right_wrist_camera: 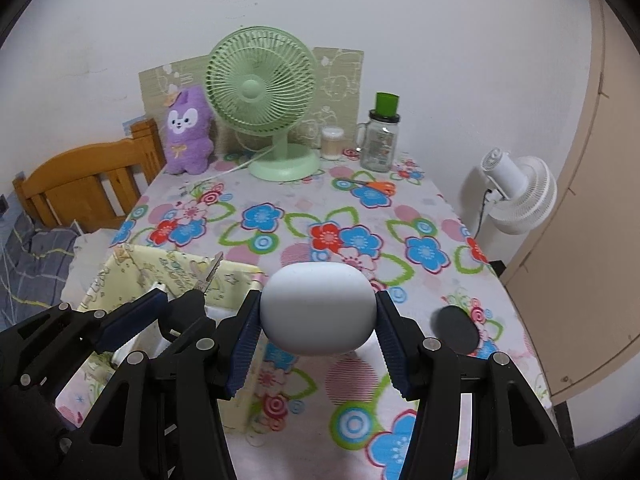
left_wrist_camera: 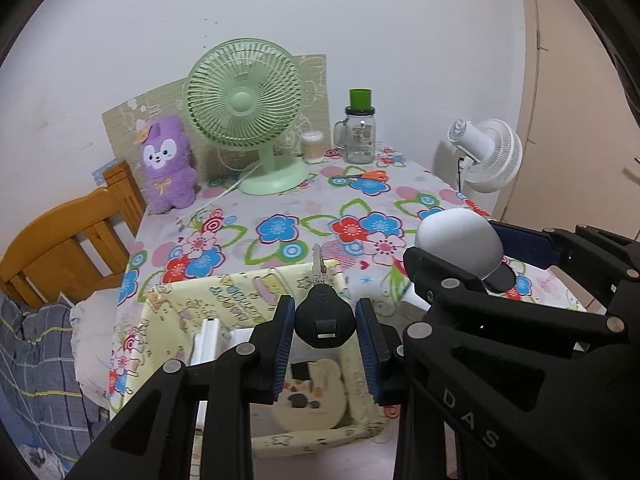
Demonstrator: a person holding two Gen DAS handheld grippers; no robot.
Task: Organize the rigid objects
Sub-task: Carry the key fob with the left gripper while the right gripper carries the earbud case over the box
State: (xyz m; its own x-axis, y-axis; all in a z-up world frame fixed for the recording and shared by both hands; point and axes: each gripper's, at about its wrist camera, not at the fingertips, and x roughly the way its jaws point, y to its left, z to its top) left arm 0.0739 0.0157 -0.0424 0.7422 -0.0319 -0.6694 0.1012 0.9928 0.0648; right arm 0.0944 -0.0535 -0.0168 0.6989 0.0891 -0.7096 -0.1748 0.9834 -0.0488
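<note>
I hold two claws over the flowered table [right_wrist_camera: 420,200], and each is clenched on one thing. My left claw [left_wrist_camera: 325,328] grasps one black car key [left_wrist_camera: 325,320] by its fob, the blue pads pressing both sides, the single metal blade pointing up and away. The key hangs above the one yellow storage box [left_wrist_camera: 240,288], which stands at the table's near-left corner; inside the box I count one cream flat piece with dark spots [left_wrist_camera: 312,396] and one white block [left_wrist_camera: 206,340].

My right claw [right_wrist_camera: 318,312] grasps one pale grey egg-shaped case [right_wrist_camera: 318,312], clamped across its width, just to the right of the box and clear of the cloth. One black oval pad [right_wrist_camera: 456,328] lies on the cloth further right of the box.

Beyond the box, at the far edge by the wall, I count one green desk fan [right_wrist_camera: 262,100], one purple plush toy [right_wrist_camera: 188,132] to the fan's left, one small tub of cotton swabs [right_wrist_camera: 333,142], one glass mug jar with a green cap [right_wrist_camera: 380,140], and one pair of orange-handled scissors [right_wrist_camera: 376,185]. One white fan [right_wrist_camera: 520,192] stands off the table, far right of the box. One wooden bed frame [right_wrist_camera: 84,184] sits left of it.
</note>
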